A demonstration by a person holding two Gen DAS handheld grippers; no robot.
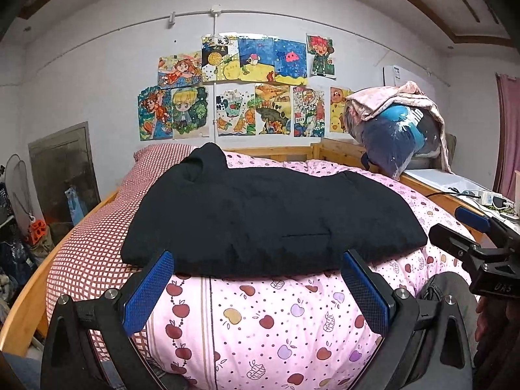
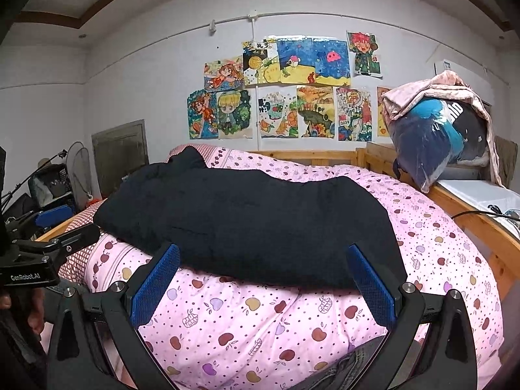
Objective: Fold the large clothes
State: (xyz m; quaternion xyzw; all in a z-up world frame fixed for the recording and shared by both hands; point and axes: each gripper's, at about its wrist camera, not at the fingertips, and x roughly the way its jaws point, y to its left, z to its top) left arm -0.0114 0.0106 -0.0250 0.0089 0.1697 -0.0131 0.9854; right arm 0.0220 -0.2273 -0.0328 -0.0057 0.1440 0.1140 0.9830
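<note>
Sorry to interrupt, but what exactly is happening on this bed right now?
A person holding a gripper in each hand is folding a large black garment laid across the pink apple-print quilt. The left gripper and right gripper are both open at the garment's near edge, gripping nothing. The garment looks partly folded into a bundle.

Left gripper fingers spread wide, right gripper likewise, both level, side by side
</note>
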